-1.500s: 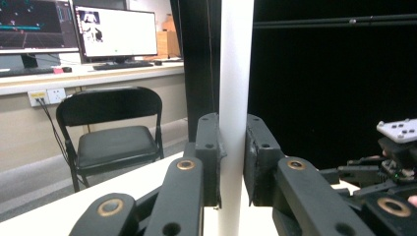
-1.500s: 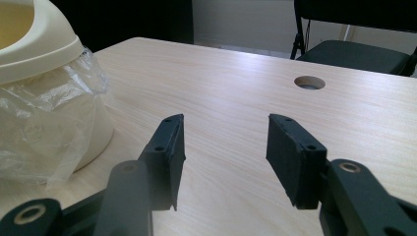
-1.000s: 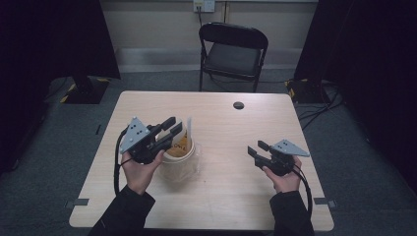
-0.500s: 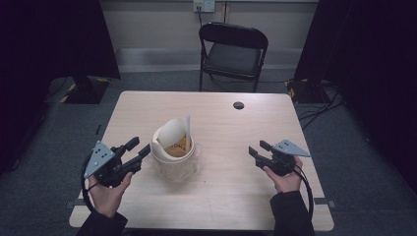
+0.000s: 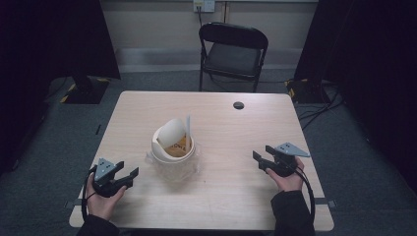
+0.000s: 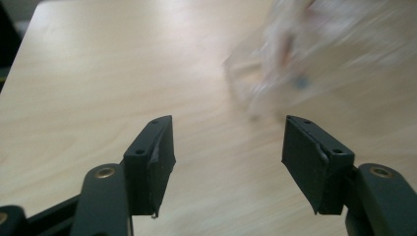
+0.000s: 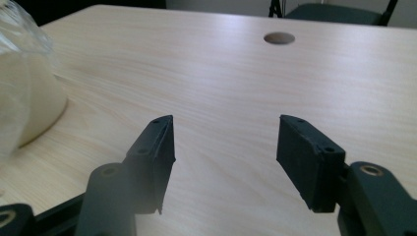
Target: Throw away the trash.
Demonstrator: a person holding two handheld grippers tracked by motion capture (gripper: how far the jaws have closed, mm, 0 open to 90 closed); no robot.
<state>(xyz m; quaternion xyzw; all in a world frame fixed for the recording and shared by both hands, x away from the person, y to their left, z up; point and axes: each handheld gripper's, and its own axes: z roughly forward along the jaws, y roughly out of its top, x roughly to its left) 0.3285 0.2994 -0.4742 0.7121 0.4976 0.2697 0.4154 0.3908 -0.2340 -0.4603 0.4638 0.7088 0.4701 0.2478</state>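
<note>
In the left gripper view the tub (image 6: pixel 314 54) is motion-blurred and cut off by the top and right edges; its contents cannot be read. In the right gripper view the tub (image 7: pixel 24 98) is out of focus and cut off at the left edge. The chair (image 7: pixel 339 12) is cropped by the top edge.

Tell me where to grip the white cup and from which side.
Grip the cup low on its round wall, from the left with the left gripper, which is open and nearest. Paper stands up out of the top, so coming from above looks awkward.
</note>
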